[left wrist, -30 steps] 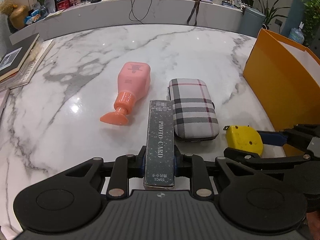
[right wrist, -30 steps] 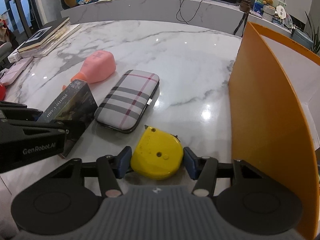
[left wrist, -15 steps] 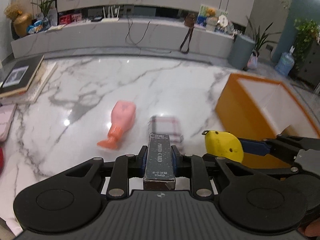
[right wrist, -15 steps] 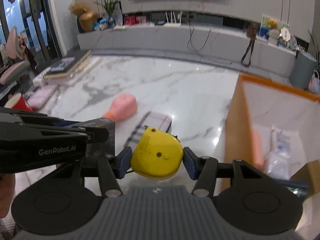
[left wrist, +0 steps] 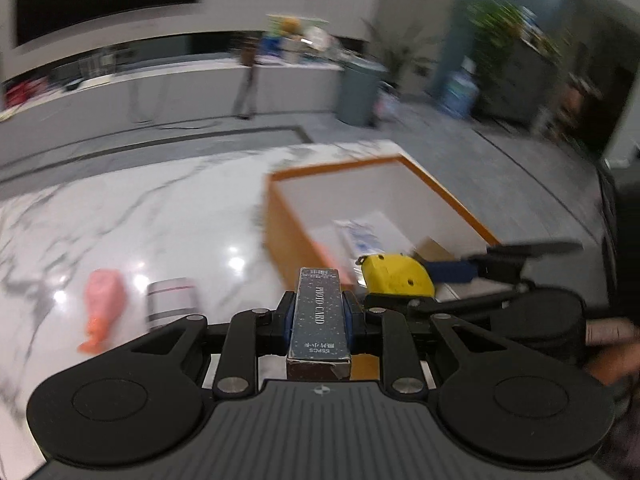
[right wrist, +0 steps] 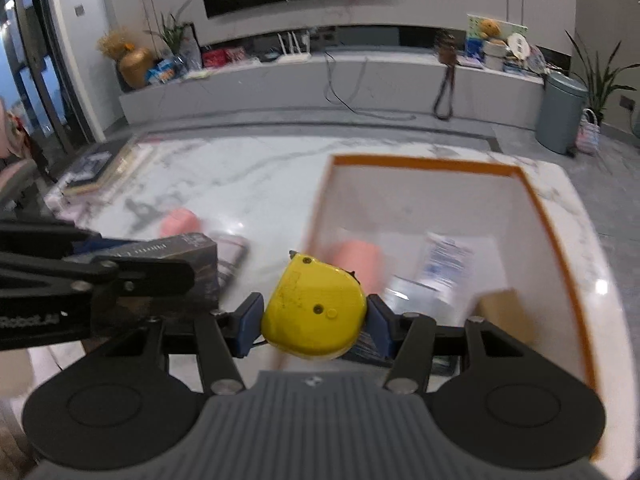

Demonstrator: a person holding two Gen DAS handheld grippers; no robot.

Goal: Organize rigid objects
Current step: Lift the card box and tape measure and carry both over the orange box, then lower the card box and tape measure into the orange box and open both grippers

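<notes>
Photo-card box point(left wrist: 319, 314) is clamped lengthwise in left gripper point(left wrist: 318, 312) jaws, held above marble table point(left wrist: 160, 216). Yellow tape measure point(right wrist: 314, 312) is gripped by right gripper point(right wrist: 314, 320) jaws, over near-left rim of orange bin point(right wrist: 532, 196). Pink bottle point(left wrist: 102, 304) & plaid case point(left wrist: 172, 304) are seen lying on table at approx. 9 o'clock of box.
</notes>
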